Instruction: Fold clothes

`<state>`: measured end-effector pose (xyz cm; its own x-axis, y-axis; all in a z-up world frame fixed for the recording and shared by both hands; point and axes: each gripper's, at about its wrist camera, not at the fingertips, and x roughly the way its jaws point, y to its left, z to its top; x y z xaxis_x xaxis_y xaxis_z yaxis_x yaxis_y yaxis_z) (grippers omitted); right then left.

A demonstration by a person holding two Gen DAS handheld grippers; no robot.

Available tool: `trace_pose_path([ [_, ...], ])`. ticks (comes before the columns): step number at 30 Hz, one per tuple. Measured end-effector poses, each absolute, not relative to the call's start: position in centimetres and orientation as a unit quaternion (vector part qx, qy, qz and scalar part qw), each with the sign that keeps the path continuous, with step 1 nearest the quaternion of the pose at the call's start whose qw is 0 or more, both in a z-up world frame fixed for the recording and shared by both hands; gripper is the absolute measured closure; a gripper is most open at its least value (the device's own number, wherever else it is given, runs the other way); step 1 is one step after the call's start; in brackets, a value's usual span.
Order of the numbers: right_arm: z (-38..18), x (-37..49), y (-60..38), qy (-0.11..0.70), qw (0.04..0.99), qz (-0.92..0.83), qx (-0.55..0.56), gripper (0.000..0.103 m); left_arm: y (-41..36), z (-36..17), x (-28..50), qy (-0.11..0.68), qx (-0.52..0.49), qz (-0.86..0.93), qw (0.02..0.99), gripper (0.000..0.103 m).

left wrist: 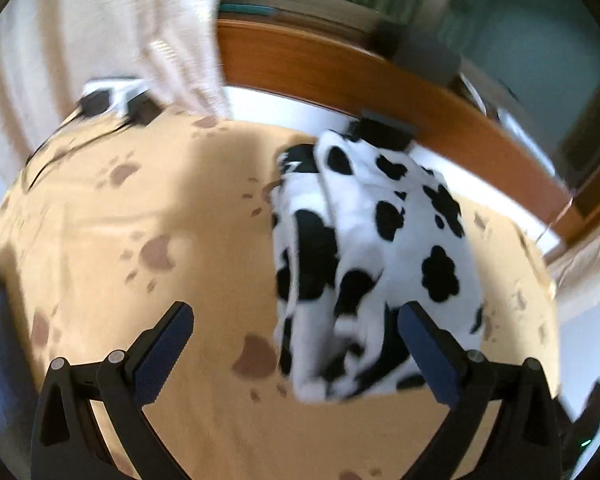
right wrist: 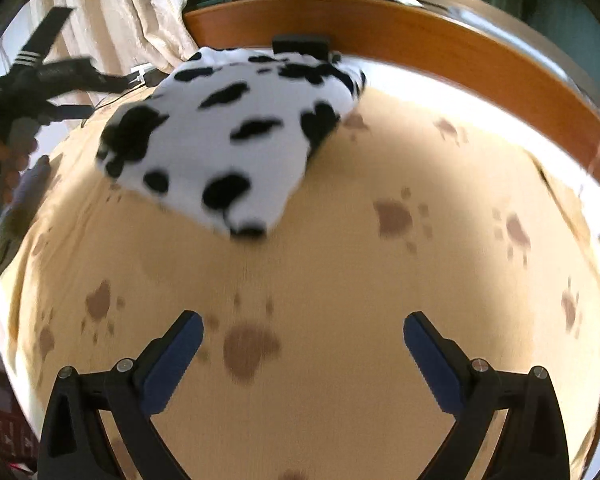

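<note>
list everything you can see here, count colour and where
cow-print garment: one, white with black patches, bundled on the bed toward the headboard
bedsheet: one, tan with brown paw prints, covering the bed
headboard: one, orange-brown wood, along the far edge
curtain: one, cream, far left
power strip: one, white with black plugs, far left edge of the bed
left tongs: black with blue pads, open, right pad against the garment's near edge
right tongs: black with blue pads, open above bare sheet
hand: one, holding the left tongs
</note>
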<state>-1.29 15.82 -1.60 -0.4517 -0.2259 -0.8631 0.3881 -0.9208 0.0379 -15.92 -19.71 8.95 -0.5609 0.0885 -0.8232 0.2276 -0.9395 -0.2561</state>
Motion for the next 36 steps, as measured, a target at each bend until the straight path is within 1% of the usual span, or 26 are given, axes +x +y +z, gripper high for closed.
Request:
trace_pose_path([
  [4, -2.6, 1.1, 16.8, 0.045, 0.186, -0.844, 0.500, 0.001, -20.0, 9.4, -14.1, 0.177, 0.471, -0.863, 0.042, 0.000],
  [8, -3.5, 2.4, 16.3, 0.031, 0.187, -0.838, 0.513, 0.001, -20.9, 9.4, -13.7, 0.213, 0.472, -0.855, 0.024, 0.000],
  [12, -3.4, 2.6, 15.6, 0.041, 0.181, -0.840, 0.509, 0.001, -22.1, 8.9, -15.4, 0.254, 0.479, -0.840, -0.002, 0.000],
  [15, -3.3, 2.2, 15.2, 0.049, 0.165, -0.844, 0.508, 0.001, -22.9, 8.1, -17.1, 0.266, 0.491, -0.829, -0.012, 0.000],
  [17, -3.4, 1.2, 14.9, 0.040, 0.147, -0.843, 0.516, 0.001, -23.7, 7.5, -18.3, 0.276, 0.500, -0.820, -0.020, 0.000],
  [19, -3.8, 0.6, 14.3, 0.038, 0.135, -0.839, 0.526, 0.001, -24.8, 6.3, -19.6, 0.312, 0.508, -0.802, -0.046, 0.000],
  [22, -4.4, 0.1, 13.3, 0.042, 0.116, -0.832, 0.540, 0.001, -26.1, 3.9, -21.5, 0.399, 0.509, -0.755, -0.103, 0.000],
  [24, -4.9, 0.3, 12.9, 0.038, 0.101, -0.829, 0.548, 0.001, -26.6, 2.7, -22.7, 0.428, 0.507, -0.738, -0.124, 0.000],
  [27, -5.9, 0.9, 12.7, 0.019, 0.075, -0.820, 0.567, 0.001, -26.7, 1.1, -24.8, 0.414, 0.518, -0.736, -0.135, 0.000],
  [29, -6.1, 1.4, 12.2, 0.036, 0.061, -0.820, 0.568, 0.001, -26.6, 0.1, -25.9, 0.403, 0.530, -0.733, -0.141, 0.000],
  [32, -6.1, 1.9, 11.5, 0.053, 0.054, -0.816, 0.573, 0.001, -26.2, -1.1, -27.0, 0.410, 0.534, -0.722, -0.158, 0.000],
  [36, -5.8, 1.9, 11.8, 0.034, 0.038, -0.820, 0.570, 0.001, -25.7, -2.1, -28.1, 0.430, 0.533, -0.705, -0.184, 0.000],
])
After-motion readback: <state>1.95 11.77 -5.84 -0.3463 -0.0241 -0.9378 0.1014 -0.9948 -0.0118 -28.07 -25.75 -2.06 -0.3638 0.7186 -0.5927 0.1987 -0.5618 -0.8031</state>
